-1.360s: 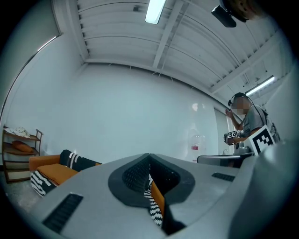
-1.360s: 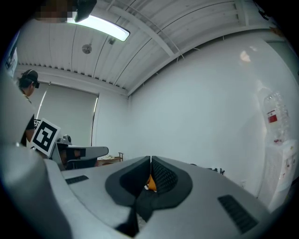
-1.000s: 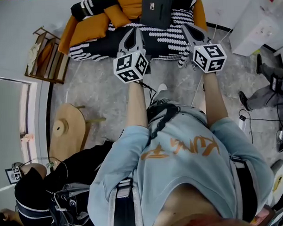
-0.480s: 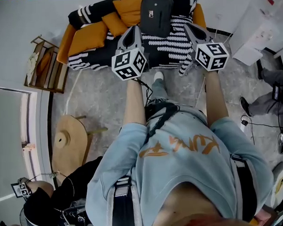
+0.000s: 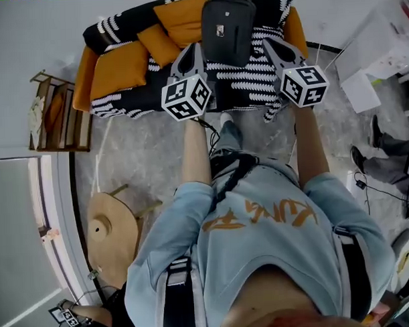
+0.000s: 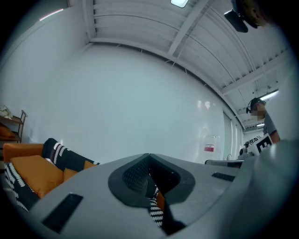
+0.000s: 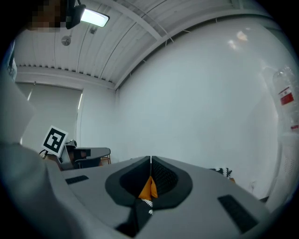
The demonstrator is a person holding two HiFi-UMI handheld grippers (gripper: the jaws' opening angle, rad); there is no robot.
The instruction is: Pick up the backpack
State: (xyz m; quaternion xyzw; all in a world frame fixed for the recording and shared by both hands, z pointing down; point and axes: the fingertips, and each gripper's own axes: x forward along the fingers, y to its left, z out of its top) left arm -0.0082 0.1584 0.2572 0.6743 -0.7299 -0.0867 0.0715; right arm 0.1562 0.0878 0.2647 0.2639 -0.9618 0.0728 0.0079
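An orange sofa [image 5: 87,73] is set on a grey stone floor [image 5: 144,148]. Much of its seat is covered by a black-and-white striped blanket [image 5: 255,77], on which a dark backpack [image 5: 226,28] is laid near the middle. An orange cushion [image 5: 157,44] is seen just left of the backpack. A wooden rack [image 5: 52,111] is stood on the floor beside the sofa.
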